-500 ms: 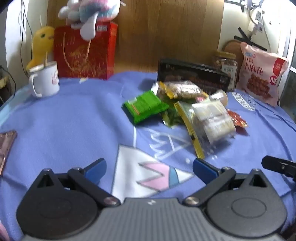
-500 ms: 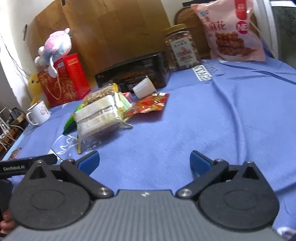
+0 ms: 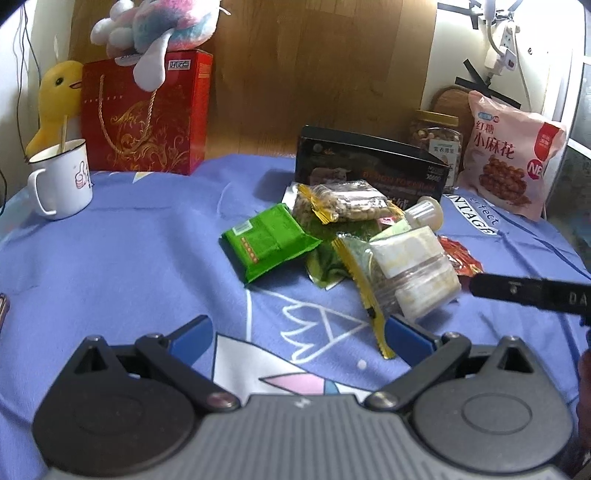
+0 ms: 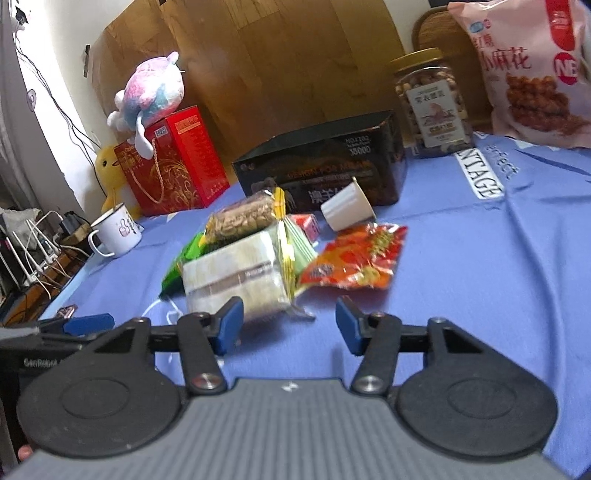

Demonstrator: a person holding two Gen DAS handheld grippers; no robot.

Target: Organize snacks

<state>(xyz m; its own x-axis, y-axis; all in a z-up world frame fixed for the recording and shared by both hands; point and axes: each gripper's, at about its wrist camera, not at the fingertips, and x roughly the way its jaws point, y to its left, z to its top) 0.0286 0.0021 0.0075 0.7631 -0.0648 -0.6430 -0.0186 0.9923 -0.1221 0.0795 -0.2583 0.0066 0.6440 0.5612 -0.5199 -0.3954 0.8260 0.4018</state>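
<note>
A: Both grippers are low over the blue cloth [image 3: 122, 258] on the bench, and the snack pile sits right in front of the black box [image 3: 373, 173]. Left gripper [image 3: 299, 334] has its fingers spread wide, nothing between them.

B: And the right gripper [image 4: 290, 326]?

A: Fingers parted too, a bit narrower, holding nothing. Its left fingertip [image 4: 231, 325] is just beside the clear wafer pack [image 4: 236, 280], which lies at the near edge of the pile, on the side away from the black box. Whether it touches, I can't tell.

B: What else is in the pile?

A: A green packet [image 3: 269, 240] to the left of the wafer pack, a clear bag of nuts [image 3: 343, 205] leaning right against the black box, a red wrapper [image 4: 354, 258] on the wafer pack's right, and a white paper cup [image 4: 347, 208] on its side just in front of the box.

B: Beyond the box?

A: A nut jar [image 4: 432, 103] and a pink snack bag [image 3: 513, 158] to its right. To its left, a red gift bag [image 3: 147, 114] with a plush toy [image 3: 159, 29] on top, and a white mug [image 3: 62, 181].
</note>
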